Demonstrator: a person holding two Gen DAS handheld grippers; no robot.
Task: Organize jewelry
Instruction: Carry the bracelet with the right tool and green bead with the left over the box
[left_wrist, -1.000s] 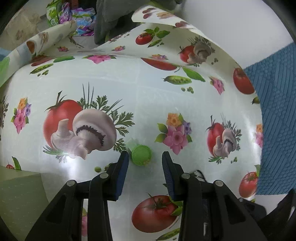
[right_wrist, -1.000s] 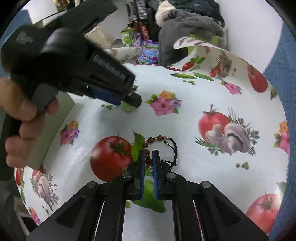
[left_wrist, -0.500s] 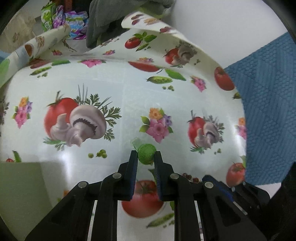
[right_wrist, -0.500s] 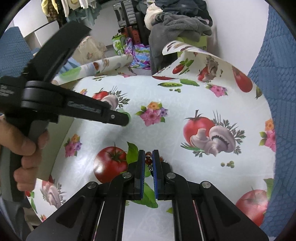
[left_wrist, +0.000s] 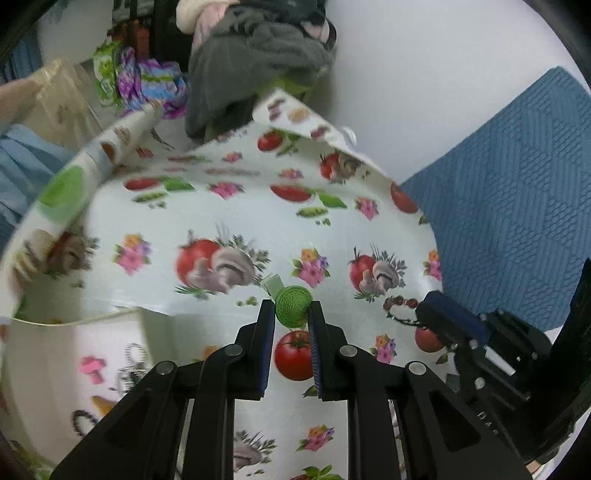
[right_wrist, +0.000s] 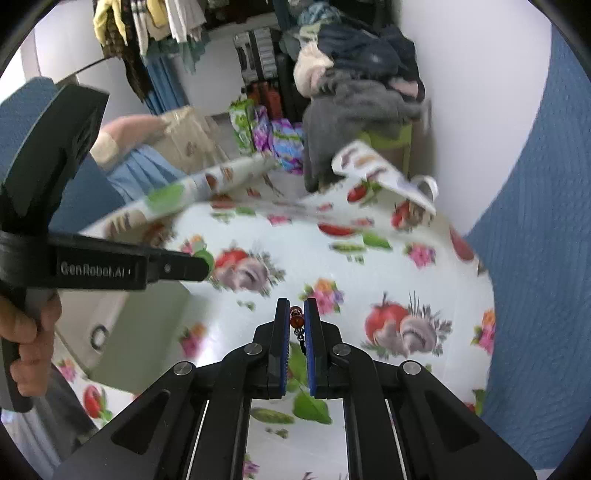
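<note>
1. Nearest, the left gripper (left_wrist: 291, 319) is clamped on a green woven earring (left_wrist: 293, 305); the right gripper (right_wrist: 295, 321) is clamped on a red beaded bracelet (right_wrist: 295, 320), both held above the table.
2. At eight o'clock in the left view sits a pale jewelry box (left_wrist: 74, 354), pieces blurred inside.
3. Beyond lies the vegetable-print tablecloth (left_wrist: 258, 206).
4. Likely step: carrying. Next, lower each piece into the box and release.

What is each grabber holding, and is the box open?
Left gripper: shut on the round green woven earring, lifted.
Right gripper: shut on the reddish-brown beaded bracelet, dangling.
Pale jewelry box: open, trinkets inside.
Vegetable-print tablecloth: far corner curled up.
</note>
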